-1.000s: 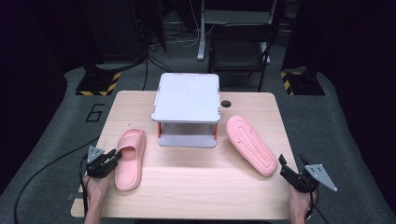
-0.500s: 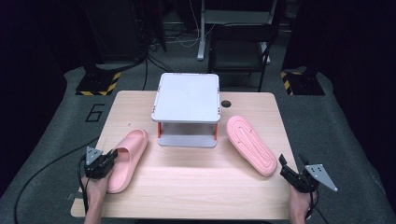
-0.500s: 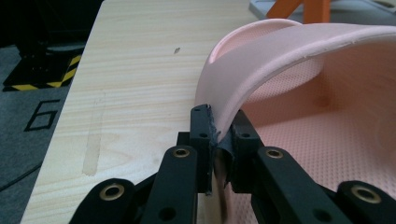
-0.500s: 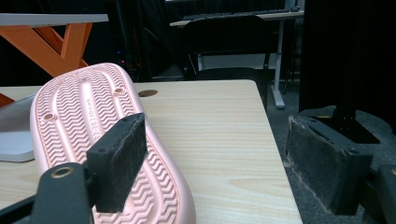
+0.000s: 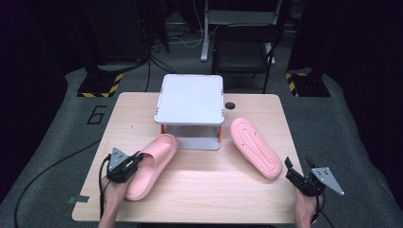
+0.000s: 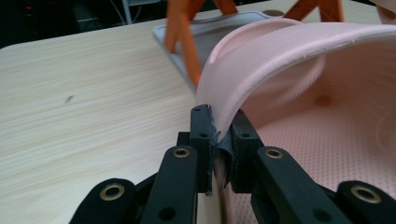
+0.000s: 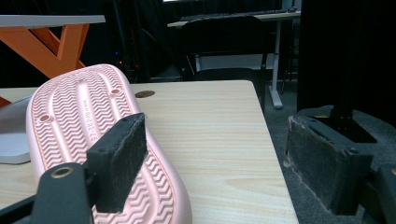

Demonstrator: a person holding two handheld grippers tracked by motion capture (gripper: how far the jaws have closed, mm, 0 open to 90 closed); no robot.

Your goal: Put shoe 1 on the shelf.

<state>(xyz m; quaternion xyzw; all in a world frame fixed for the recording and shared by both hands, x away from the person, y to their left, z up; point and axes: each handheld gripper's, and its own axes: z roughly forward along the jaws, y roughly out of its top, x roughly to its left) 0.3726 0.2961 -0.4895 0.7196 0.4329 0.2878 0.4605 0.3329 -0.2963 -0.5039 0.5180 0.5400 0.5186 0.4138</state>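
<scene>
Left gripper [image 5: 134, 160] clamped on upright pink slipper's [image 5: 151, 164] strap at rack's [image 5: 191, 99] 7 o'clock, mid-carry; right gripper [image 5: 291, 169] jaws apart beside sole-up slipper [image 5: 254, 147]; next: slot it under rack.

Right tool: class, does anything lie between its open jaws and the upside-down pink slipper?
Nothing visible. The right tool hangs open just off the overturned slipper, with bare table between; the rack stands to the side.

Both grippers are black with brass-ringed screw holes, grey three-cornered top plates, trailing black cables and worn pad-faced fingers [image 7: 122, 158].
</scene>
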